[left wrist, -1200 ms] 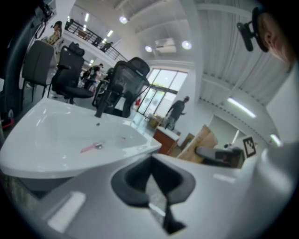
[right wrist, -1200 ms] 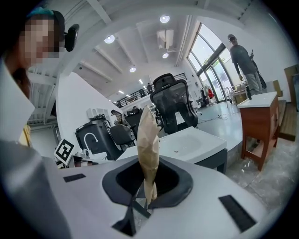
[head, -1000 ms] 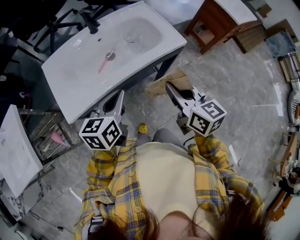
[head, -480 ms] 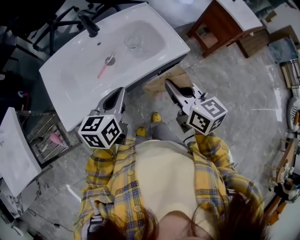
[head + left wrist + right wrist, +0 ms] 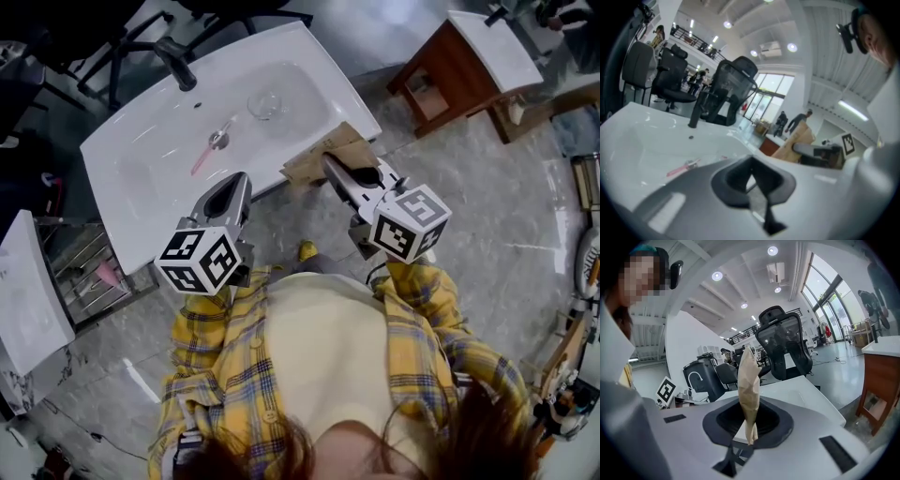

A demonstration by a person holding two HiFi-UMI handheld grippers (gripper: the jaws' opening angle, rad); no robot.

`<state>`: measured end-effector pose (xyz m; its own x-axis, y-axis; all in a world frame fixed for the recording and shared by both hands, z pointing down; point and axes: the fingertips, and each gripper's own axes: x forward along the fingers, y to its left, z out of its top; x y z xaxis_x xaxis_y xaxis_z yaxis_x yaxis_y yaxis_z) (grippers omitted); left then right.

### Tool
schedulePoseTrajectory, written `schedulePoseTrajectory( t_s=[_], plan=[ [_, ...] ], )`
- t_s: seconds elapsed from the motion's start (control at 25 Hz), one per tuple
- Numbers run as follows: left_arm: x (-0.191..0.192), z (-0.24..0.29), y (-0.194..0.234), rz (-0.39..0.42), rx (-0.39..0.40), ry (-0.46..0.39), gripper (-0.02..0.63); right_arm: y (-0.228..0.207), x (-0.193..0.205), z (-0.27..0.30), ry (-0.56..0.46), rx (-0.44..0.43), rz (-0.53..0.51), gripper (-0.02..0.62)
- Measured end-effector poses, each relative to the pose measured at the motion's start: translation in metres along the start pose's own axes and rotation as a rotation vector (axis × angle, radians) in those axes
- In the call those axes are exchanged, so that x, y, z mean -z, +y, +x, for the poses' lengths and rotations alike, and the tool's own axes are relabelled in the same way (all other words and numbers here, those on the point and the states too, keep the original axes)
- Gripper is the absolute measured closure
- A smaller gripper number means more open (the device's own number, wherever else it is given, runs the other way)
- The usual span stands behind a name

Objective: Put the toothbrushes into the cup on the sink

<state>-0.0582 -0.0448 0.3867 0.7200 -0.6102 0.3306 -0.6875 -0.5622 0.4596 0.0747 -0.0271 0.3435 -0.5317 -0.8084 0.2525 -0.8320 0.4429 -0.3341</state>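
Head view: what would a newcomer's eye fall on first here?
The big white sink at upper left, with a pink toothbrush lying by its drain and a clear cup in the basin. Nearer, the right gripper pinches a brown paper sheet, while the left gripper is shut and empty.

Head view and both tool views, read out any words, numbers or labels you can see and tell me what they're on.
No readable words or numbers in any view.
Left marker cube and right marker cube: black-and-white square patterns only, no letters.
White panel, head view's left edge: faint marks, too small to read.
Brown paper: no print showing.
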Motion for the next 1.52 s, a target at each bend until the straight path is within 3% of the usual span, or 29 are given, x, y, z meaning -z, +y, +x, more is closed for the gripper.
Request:
schedulePoseTrajectory(
  t_s=[0.72, 1.08, 1.32, 1.52],
  plan=[
    [-0.01, 0.046, -0.023, 0.026, -0.099, -0.045, 0.6, -0.052, -0.021, 0.021, 0.025, -0.169, -0.019, 0.554],
    [-0.022, 0.05, -0.018, 0.052, -0.109, -0.073, 0.597, -0.054, -0.022, 0.045, 0.04, -0.218, -0.016, 0.554],
    [-0.041, 0.061, -0.015, 0.085, -0.066, -0.081, 0.597, -0.05, -0.022, 0.062, 0.067, -0.238, -0.021, 0.554],
    [-0.072, 0.076, -0.012, 0.152, 0.047, -0.099, 0.595, -0.046, -0.031, 0.089, 0.087, -0.273, -0.055, 0.554]
  ],
)
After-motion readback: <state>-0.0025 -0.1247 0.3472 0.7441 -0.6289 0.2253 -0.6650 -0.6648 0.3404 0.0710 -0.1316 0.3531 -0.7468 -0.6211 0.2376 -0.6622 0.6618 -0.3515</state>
